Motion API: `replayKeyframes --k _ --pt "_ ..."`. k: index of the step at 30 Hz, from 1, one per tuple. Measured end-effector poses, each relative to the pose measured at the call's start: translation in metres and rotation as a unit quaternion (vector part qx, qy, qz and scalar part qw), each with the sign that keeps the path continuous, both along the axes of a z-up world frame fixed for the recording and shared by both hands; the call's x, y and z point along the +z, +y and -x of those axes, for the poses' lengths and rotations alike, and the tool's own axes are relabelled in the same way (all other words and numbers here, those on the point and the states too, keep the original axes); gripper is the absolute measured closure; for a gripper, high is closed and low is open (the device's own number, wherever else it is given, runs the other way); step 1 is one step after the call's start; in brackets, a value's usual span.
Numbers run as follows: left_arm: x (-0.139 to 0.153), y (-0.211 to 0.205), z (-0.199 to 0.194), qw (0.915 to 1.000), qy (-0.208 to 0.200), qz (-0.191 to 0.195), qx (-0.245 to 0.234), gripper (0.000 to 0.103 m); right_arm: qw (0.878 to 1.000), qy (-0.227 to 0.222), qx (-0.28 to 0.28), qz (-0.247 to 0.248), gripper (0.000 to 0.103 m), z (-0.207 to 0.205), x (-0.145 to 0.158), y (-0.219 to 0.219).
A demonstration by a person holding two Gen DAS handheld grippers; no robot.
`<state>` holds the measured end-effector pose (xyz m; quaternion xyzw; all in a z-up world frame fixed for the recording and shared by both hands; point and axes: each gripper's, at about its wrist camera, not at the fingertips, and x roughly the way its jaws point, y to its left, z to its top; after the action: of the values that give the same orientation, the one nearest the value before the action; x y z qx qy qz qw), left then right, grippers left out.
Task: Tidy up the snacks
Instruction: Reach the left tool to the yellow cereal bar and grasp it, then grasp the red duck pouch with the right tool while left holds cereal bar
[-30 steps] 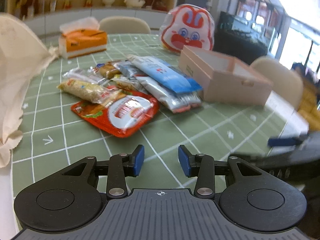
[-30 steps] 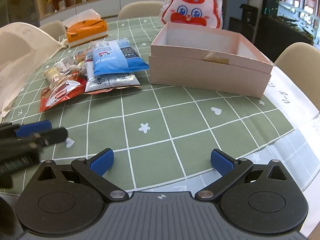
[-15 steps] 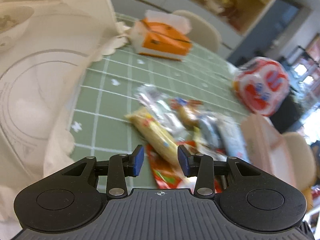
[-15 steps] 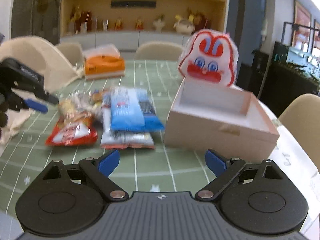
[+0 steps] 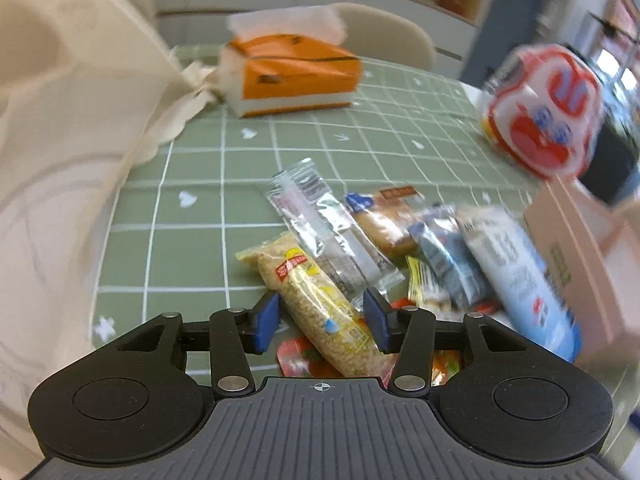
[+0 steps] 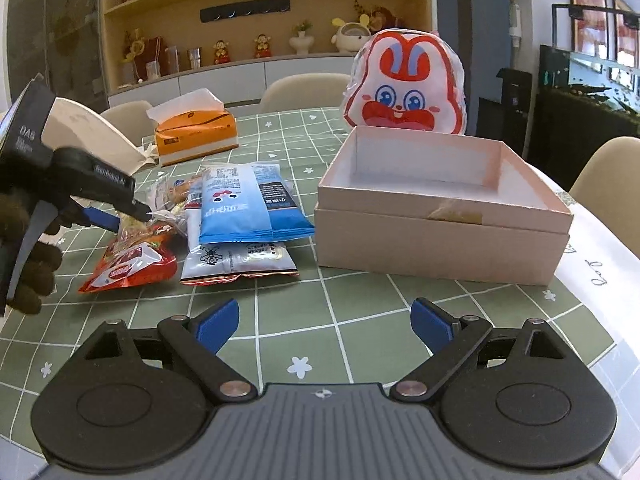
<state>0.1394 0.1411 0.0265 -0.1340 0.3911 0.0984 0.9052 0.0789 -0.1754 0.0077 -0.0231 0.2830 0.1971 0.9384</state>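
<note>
- Left gripper (image 5: 322, 322): lower centre of the left wrist view, over the snack pile. Jaws partly apart and have just been opening; the grain-bar packet (image 5: 320, 304) lies between the blue pads (image 5: 267, 322). Whether the pads touch it cannot be told.
- Right gripper (image 6: 324, 326): bottom of the right wrist view, jaws wide apart with nothing between them, above bare green checked worktop (image 6: 360, 300).
- Gloved hand (image 6: 24, 256): left edge of the right wrist view, carrying the left gripper.
- Snack pile, centre-left of the right wrist view: red packet (image 6: 128, 268) nearest the left, light-blue packet (image 6: 244, 204) overlapping a white packet (image 6: 240, 260) beneath it; smaller clear-wrapped items behind, blurred.
- Clear wrapper (image 5: 320, 216): centre of the left wrist view, just beside the grain-bar packet.
- Pink box (image 6: 440, 240): open, right of centre in the right wrist view, just beside the pile; interior looks empty apart from a torn tape patch on the front wall.
- Rabbit-face bag (image 6: 406, 84): upright behind the box.
- Orange tissue box (image 6: 196, 136): far left of the worktop.
- Cream cloth bag (image 5: 60, 140): left side of the left wrist view.
</note>
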Motion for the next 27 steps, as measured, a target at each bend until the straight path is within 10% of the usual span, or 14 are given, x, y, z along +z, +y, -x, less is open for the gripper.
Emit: replayKeyframes --k 11,27 --pt "-0.008 0.012 0.032 0.9962 -0.010 -0.070 -0.050 0.063 1.000 -0.011 0.014 0.007 0.010 0.005 0.001 0.004" --pt "-0.009 0.029 0.133 0.9955 -0.059 0.016 -0.072 0.068 0.983 0.023 0.181 0.018 0.009 0.000 0.038 0.113"
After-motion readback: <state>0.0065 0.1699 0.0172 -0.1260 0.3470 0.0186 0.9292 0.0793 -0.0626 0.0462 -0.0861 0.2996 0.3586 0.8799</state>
